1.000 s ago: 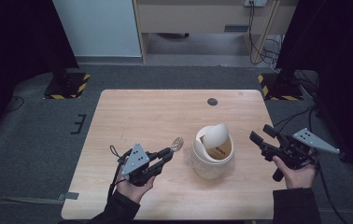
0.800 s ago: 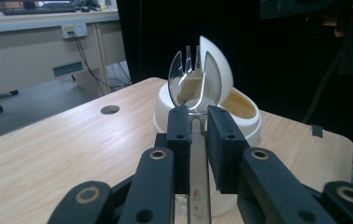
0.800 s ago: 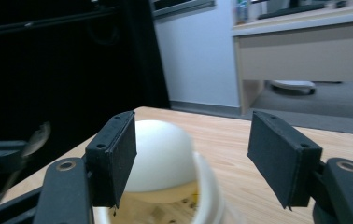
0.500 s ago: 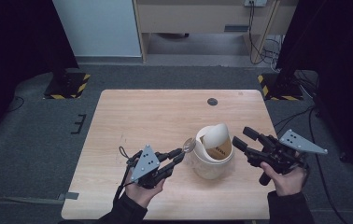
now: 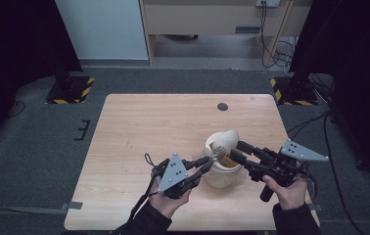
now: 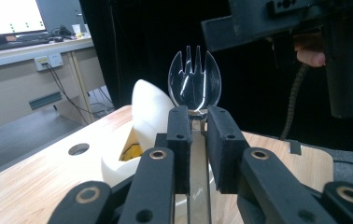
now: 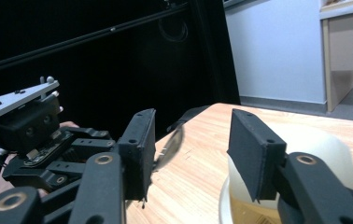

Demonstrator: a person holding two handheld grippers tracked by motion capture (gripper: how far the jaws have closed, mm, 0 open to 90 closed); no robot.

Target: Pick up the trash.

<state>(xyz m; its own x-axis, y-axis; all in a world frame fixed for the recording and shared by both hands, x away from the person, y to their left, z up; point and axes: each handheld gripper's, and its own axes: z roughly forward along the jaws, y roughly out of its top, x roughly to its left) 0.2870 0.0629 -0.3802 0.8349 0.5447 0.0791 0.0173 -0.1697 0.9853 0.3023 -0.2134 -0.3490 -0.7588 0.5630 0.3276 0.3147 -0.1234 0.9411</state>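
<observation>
Clear plastic spork [image 5: 216, 155], clamped in the left gripper [image 5: 203, 165], points rightward over the cream cup's [image 5: 220, 174] rim; the right gripper [image 5: 238, 151] hovers there, jaws apart. Left gripper view: spork [image 6: 194, 84] upright beyond the cup [image 6: 147, 112]. Right gripper view: jaws straddle the cup [image 7: 305, 144], spork [image 7: 171, 147] left.

Spork [image 6: 194, 79]: we found its handle hidden between the black jaws at lower centre of the left gripper view. Cup [image 7: 305, 154]: base cut off by the bottom edge of the right gripper view; contents in the high view too small for us to identify. Right gripper [image 6: 277, 23]: cropped at the upper right.
</observation>
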